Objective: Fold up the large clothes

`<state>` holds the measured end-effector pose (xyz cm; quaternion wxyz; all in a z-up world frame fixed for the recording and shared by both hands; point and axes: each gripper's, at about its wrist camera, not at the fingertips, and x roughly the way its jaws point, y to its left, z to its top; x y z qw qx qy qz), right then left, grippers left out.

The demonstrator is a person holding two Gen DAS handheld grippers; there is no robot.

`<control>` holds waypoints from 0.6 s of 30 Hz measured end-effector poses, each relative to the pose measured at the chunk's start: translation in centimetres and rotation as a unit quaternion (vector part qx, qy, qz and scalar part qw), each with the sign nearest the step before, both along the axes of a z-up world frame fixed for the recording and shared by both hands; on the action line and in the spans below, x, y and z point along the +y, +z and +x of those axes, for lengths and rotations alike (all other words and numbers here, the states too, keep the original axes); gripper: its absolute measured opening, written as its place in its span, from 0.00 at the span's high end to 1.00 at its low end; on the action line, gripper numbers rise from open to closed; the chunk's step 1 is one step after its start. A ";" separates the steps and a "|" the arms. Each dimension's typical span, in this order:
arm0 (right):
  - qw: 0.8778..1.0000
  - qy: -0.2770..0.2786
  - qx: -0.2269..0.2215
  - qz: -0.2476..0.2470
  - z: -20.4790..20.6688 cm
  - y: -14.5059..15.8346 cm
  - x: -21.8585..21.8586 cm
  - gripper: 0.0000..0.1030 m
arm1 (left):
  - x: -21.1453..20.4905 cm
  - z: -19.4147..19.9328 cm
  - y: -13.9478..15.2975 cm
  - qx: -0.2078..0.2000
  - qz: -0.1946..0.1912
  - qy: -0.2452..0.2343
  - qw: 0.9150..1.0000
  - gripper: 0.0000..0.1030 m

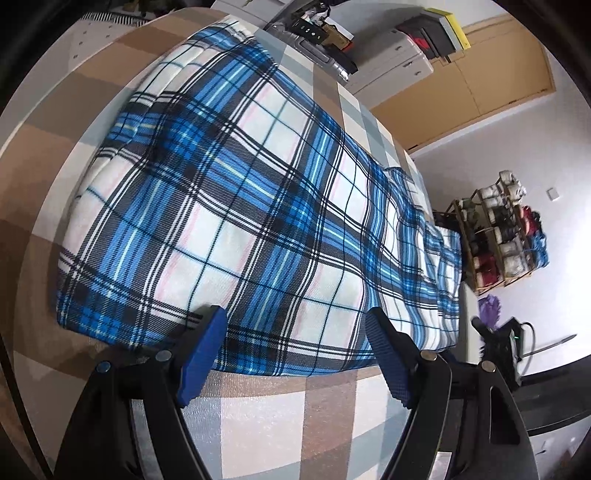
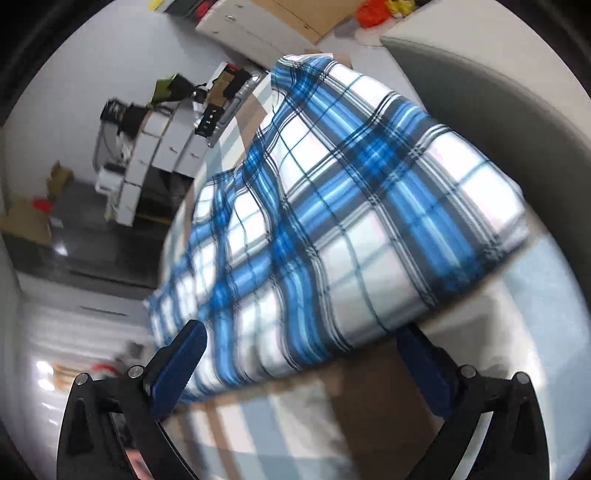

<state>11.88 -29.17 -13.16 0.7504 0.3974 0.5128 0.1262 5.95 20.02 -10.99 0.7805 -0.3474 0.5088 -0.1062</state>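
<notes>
Two grippers' fingers spread wide and empty, left gripper [image 1: 295,321], right gripper [image 2: 301,334], over folded plaid blanket [image 1: 236,206]

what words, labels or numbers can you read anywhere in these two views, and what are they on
None can be read in either view.
The plaid cloth and the checked table cover carry patterns only, no lettering.
The black device with small lights at the far end of the table shows marks too small to read.
The boxes on the white drawer cabinet show no legible print.
The right wrist view is blurred, so nothing on the white cabinets can be made out.
</notes>
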 end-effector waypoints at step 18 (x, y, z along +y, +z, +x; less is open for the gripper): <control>0.982 -0.045 -0.087 -0.164 2.0 1.3 4.2 0.96 | 1.6 -2.4 2.8 0.004 -0.003 -0.006 1.000 0.29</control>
